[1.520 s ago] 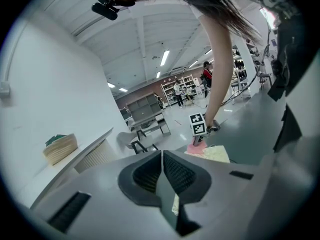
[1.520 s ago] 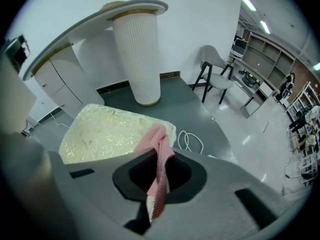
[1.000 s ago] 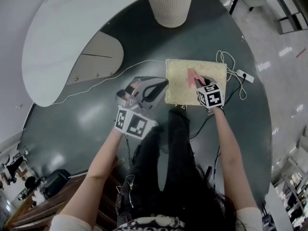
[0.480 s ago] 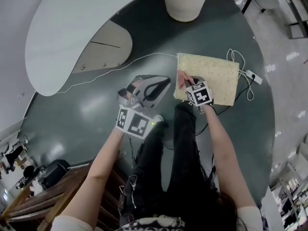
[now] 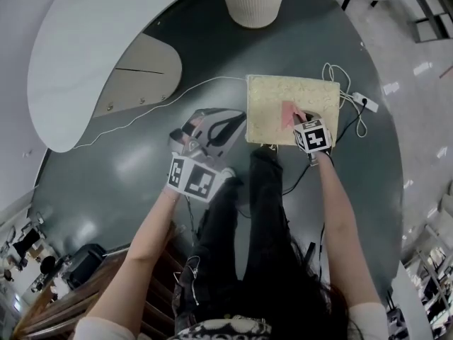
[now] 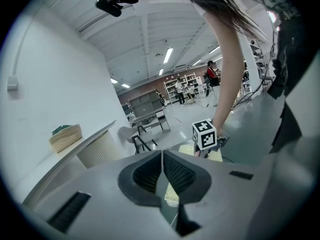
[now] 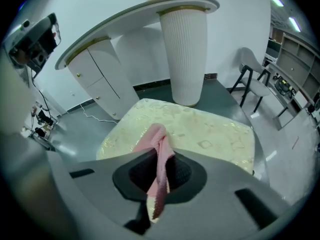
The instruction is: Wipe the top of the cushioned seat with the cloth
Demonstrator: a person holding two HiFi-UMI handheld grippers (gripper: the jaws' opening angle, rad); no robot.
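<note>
The right gripper (image 5: 297, 121) hides part of the cloth (image 5: 286, 111) (head view); pillar (image 5: 253, 2) cropped above.

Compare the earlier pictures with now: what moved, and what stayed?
The right gripper, shut on the pink cloth, swept to the left edge of the pale yellow cushioned seat, then back toward its middle. The left gripper stayed shut and empty beside the seat.

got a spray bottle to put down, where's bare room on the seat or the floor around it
The seat top is bare from the cloth to its far edge by the white pedestal. The dark floor left of the left claw is open too. Crowded: the seat's near edge under the right claw, and around the power strip.
</note>
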